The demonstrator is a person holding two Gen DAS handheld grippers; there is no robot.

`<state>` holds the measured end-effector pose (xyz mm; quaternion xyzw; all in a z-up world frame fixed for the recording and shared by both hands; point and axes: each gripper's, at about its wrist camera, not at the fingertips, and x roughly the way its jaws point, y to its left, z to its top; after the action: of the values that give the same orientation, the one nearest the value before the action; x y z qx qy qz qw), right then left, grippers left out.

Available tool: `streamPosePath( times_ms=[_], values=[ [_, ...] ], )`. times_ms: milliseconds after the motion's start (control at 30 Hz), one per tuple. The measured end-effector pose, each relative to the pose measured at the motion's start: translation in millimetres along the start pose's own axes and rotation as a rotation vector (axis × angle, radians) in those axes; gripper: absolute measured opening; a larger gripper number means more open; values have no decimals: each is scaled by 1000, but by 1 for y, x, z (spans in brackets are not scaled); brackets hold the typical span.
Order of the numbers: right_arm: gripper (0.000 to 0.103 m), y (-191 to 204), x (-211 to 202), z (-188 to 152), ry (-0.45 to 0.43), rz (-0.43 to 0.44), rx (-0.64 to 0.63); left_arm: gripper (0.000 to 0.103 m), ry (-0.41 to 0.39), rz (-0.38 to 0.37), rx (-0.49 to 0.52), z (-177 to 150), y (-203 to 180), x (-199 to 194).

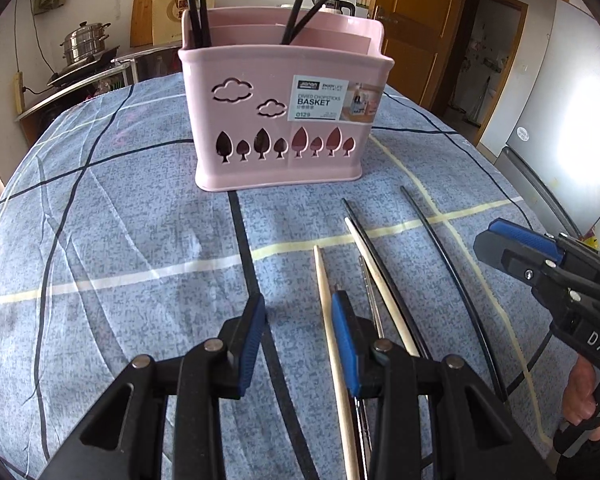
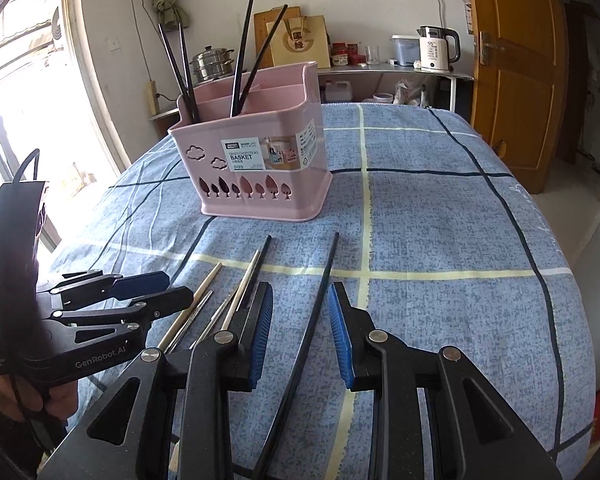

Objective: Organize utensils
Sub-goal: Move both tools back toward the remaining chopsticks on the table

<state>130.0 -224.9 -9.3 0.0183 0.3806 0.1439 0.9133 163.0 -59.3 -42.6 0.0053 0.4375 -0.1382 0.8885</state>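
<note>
A pink divided chopsticks basket [image 1: 284,120] stands upright near the far middle of a table covered by a blue plaid cloth [image 1: 120,240], with four black chopsticks already standing in its compartments: one pair [image 2: 182,72] at its left end, a second pair [image 2: 256,60] leaning apart nearer the middle. On the cloth in front of the basket lie the loose utensils, roughly parallel and pointing toward it: a pale wooden chopstick [image 1: 328,320], a second pale chopstick [image 1: 380,284] lying against a black chopstick [image 1: 376,256], a thin metal utensil [image 1: 374,304] partly hidden between them, and a lone black chopstick [image 1: 452,272] set apart at the right. The left hand-held gripper [image 1: 300,320] hovers low over the cloth with its blue-padded jaws spread and nothing between them; its right finger [image 1: 346,344] sits just beside the pale wooden chopstick. The right hand-held gripper [image 2: 300,320] is likewise released, jaws wide on either side of the lone black chopstick [image 2: 316,320], which runs up the gap between the pads without being pinched. Behind the table, a steel steamer pot [image 2: 212,64] and a white electric kettle [image 2: 436,54] sit on a side shelf, and a wooden door [image 2: 516,72] stands at the right.
</note>
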Motion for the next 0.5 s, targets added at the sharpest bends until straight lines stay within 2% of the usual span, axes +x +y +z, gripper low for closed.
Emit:
streamPosePath(
  times_ms=[333, 500],
  values=[
    [30, -2, 23, 3, 57, -11, 1, 36, 8, 35, 18, 10, -1, 11],
    [30, -5, 34, 8, 87, -23, 6, 35, 8, 45, -5, 8, 7, 8]
  ],
)
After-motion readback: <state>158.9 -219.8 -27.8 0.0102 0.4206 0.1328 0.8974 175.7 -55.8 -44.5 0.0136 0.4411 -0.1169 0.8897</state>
